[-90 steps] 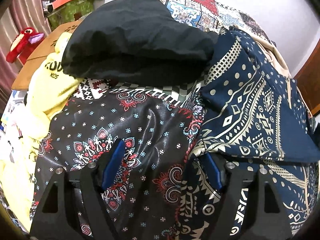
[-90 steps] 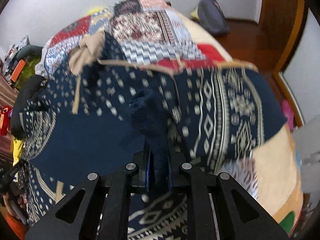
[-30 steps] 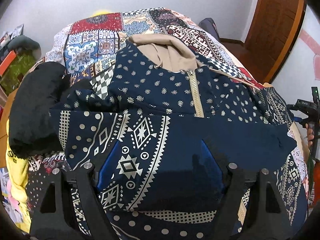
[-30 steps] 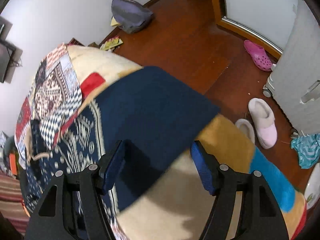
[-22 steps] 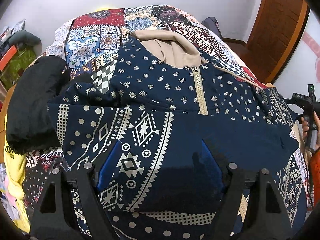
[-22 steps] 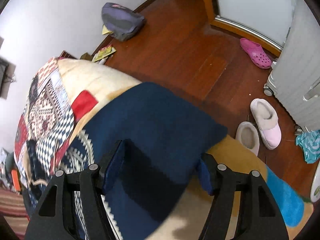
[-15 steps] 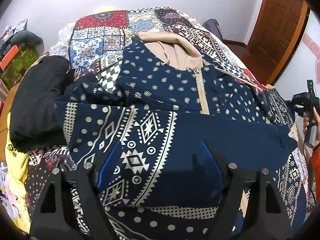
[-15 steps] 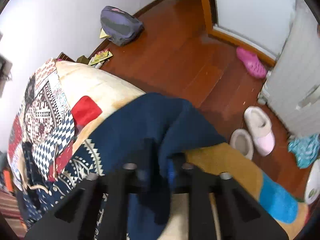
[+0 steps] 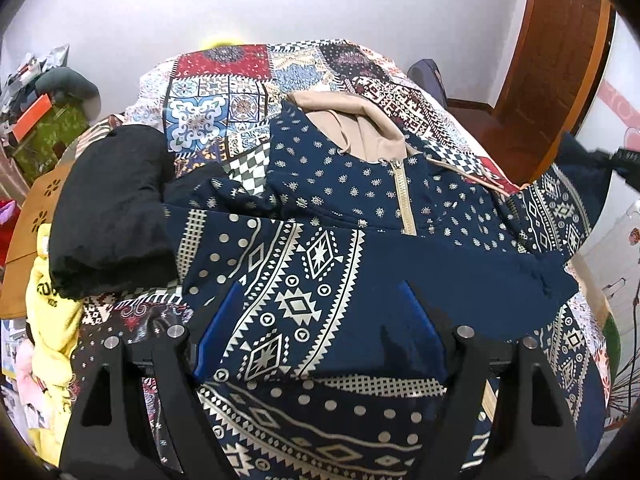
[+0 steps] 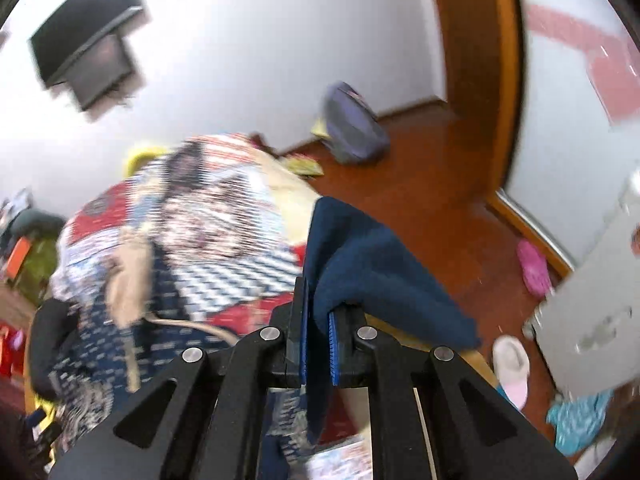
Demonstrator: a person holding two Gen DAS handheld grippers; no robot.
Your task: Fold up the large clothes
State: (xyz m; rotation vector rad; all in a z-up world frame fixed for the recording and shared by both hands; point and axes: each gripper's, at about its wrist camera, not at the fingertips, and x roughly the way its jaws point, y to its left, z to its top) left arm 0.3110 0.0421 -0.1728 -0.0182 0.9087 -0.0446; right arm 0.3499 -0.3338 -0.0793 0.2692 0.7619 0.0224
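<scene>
A navy hooded jacket [image 9: 344,200] with white patterns, a beige hood and a zip lies front-up on the patchwork quilt [image 9: 224,88]. One sleeve [image 9: 400,264] is folded across its chest. My left gripper [image 9: 320,320] hovers open over that folded sleeve, its blue pads wide apart and nothing pinched. The right gripper [image 10: 318,332] is shut on the plain navy end of the other sleeve [image 10: 360,256], which drapes over its fingers, lifted off the bed. In the left wrist view that raised sleeve [image 9: 560,200] rises at the right edge to the right gripper [image 9: 616,160].
A black garment [image 9: 112,208] and a yellow one [image 9: 52,320] lie left of the jacket. On the wooden floor beyond the bed are a grey backpack [image 10: 352,128], a pale slipper [image 10: 510,364] and a pink shoe [image 10: 532,264]. A wooden door [image 9: 560,60] stands at the right.
The right gripper shut on the sleeve end and lifted it well above the bed, rolling as it rose. The left gripper stayed open and drew up and back a little.
</scene>
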